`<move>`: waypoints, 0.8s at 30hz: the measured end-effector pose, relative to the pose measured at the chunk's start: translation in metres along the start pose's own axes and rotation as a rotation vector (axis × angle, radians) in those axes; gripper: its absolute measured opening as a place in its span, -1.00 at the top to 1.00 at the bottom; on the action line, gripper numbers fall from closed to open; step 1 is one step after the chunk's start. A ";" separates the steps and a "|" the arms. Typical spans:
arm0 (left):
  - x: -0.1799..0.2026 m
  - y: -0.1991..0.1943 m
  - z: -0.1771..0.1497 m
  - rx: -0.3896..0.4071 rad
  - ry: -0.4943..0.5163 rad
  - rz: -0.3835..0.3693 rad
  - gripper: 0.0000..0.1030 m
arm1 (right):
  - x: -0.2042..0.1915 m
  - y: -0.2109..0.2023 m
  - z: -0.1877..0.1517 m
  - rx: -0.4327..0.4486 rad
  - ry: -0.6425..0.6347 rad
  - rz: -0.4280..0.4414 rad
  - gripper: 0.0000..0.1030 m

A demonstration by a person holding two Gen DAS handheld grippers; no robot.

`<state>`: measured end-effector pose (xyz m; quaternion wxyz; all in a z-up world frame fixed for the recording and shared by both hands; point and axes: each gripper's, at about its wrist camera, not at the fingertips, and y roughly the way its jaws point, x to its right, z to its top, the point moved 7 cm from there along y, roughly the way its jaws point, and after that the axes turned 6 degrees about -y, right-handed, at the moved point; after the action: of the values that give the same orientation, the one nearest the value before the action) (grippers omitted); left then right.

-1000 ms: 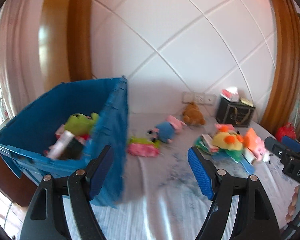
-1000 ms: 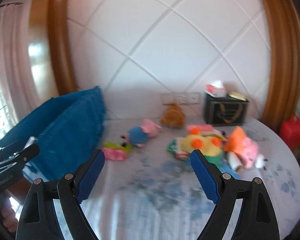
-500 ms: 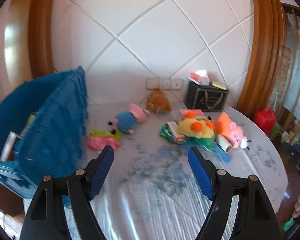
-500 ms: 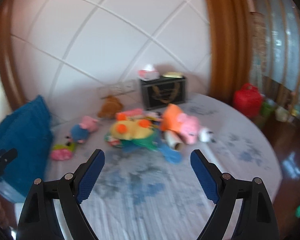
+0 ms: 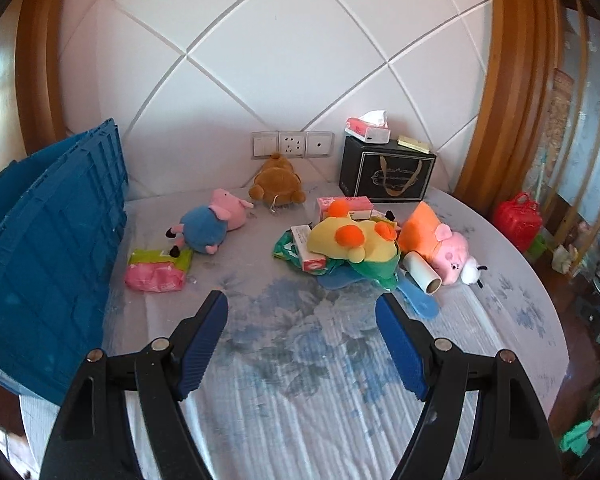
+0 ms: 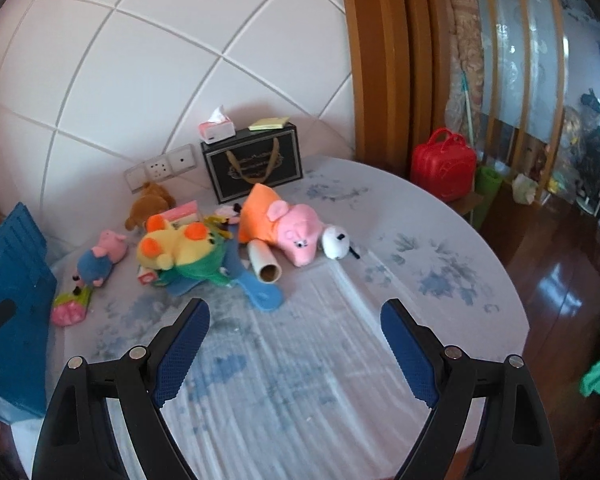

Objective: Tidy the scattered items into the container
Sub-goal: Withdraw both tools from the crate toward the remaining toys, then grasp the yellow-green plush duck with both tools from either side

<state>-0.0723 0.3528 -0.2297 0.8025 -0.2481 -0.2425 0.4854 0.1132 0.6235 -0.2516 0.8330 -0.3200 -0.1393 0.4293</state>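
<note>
A blue crate (image 5: pixel 48 248) stands at the table's left; its side also shows in the right wrist view (image 6: pixel 12 280). Scattered toys lie near the wall: a blue-bodied pig plush (image 5: pixel 210 228), a brown plush (image 5: pixel 276 180), a pink and green pack (image 5: pixel 158 270), a yellow duck plush (image 5: pixel 352 240) on small boxes, an orange-dressed pig plush (image 5: pixel 436 240) (image 6: pixel 288 228), a cardboard roll (image 6: pixel 265 262), a blue flat piece (image 6: pixel 262 292). My left gripper (image 5: pixel 302 316) and right gripper (image 6: pixel 296 322) are both open and empty, short of the toys.
A black gift box (image 5: pixel 386 174) with a tissue pack (image 5: pixel 368 128) on top stands at the wall by the sockets (image 5: pixel 292 144). The round table's edge (image 6: pixel 512 280) curves at the right. A red case (image 6: pixel 444 164) sits beyond it.
Both grippers have swung to the right, away from the crate. The crate has slid to the left edge of both views and the toy pile now sits central. Both stayed open.
</note>
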 end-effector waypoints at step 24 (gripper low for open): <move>0.074 0.159 -0.026 -0.143 -0.187 0.293 -0.48 | -0.012 0.244 0.052 -0.225 -0.267 0.337 -0.11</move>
<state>-0.1297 0.4793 -0.3394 0.6774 -0.2910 -0.3112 0.5997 -0.0731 0.7395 -0.3708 0.6829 -0.3701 -0.2398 0.5824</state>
